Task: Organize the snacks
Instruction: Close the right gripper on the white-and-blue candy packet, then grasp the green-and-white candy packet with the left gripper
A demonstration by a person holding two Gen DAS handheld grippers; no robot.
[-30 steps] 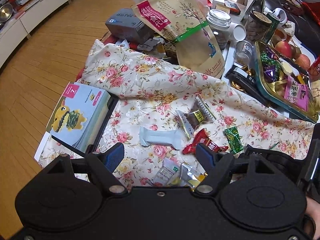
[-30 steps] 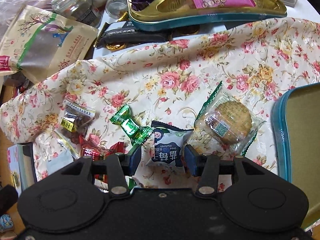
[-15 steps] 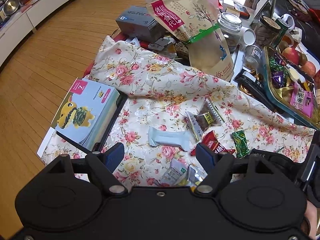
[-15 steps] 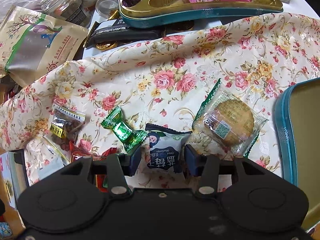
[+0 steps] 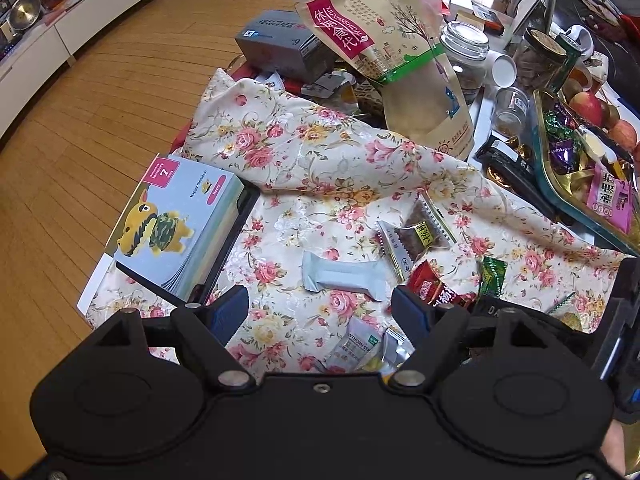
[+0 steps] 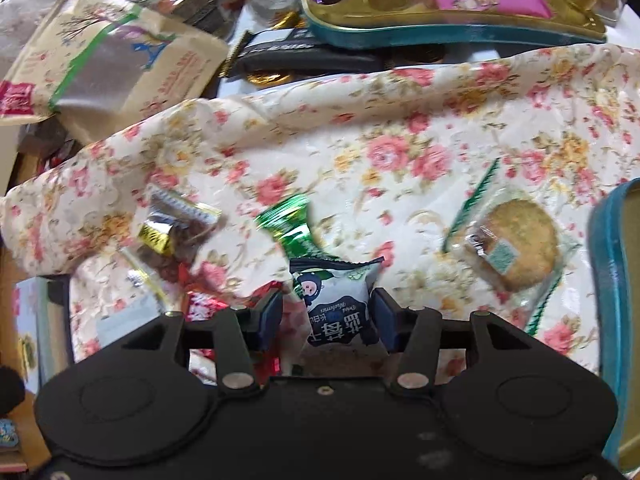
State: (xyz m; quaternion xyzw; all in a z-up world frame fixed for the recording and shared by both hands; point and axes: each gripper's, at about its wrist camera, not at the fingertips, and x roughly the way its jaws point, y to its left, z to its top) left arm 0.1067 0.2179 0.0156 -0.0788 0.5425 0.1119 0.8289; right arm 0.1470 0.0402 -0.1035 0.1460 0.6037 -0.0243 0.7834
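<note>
The right hand-held gripper (image 6: pixel 327 312) pinches a small white-and-navy pillow packet printed with a cartoon face (image 6: pixel 338 302), its pads closed against the packet's sides, over the near part of the flower-patterned cloth (image 6: pixel 400 120) that covers the bench. The left hand-held gripper (image 5: pixel 320 314) hangs spread wide and empty above the same cloth.

By my reading the sorting is partly done. The teal-rimmed tin with a gold liner (image 6: pixel 440 36) at the far side already holds several wrapped sweets and a pink packet. Loose on the cloth are a round biscuit in clear wrap (image 6: pixel 516 248) to the right, a green twist-wrapped candy (image 6: pixel 292 228) just beyond the held packet, a clear sachet of dark pieces (image 6: pixel 176 224) to the left, a pale grey-blue bar wrapper (image 5: pixel 340 276) and a red foil packet (image 5: pixel 432 284).
</note>
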